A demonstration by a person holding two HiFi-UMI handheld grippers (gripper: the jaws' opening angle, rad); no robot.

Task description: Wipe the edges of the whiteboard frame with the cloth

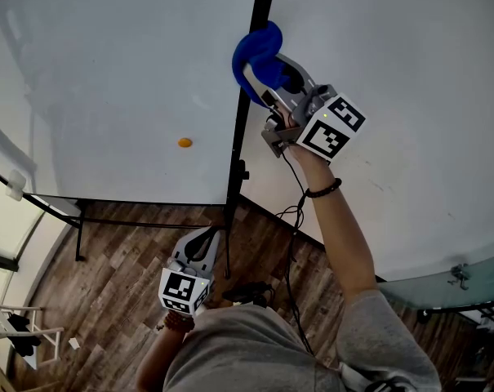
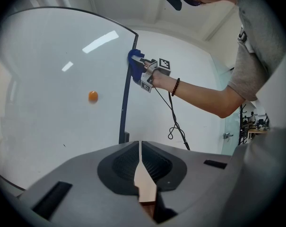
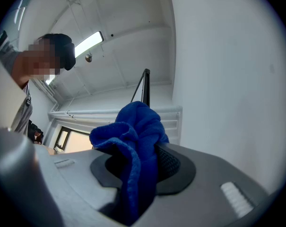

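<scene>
A whiteboard (image 1: 108, 80) stands with a dark frame edge (image 1: 245, 121) running down its right side. My right gripper (image 1: 267, 76) is raised and shut on a bunched blue cloth (image 1: 259, 54), which presses against that frame edge. In the right gripper view the blue cloth (image 3: 133, 141) fills the jaws, with the frame edge (image 3: 144, 86) rising behind it. My left gripper (image 1: 199, 243) hangs low near the person's body, shut with nothing in it. From the left gripper view the cloth (image 2: 134, 63) shows against the frame edge (image 2: 125, 103).
An orange magnet (image 1: 184, 143) sticks to the whiteboard. A black cable (image 1: 291, 219) hangs from the right gripper. A second white board (image 1: 410, 96) lies to the right of the frame. The stand's black legs (image 1: 79, 227) rest on wood flooring.
</scene>
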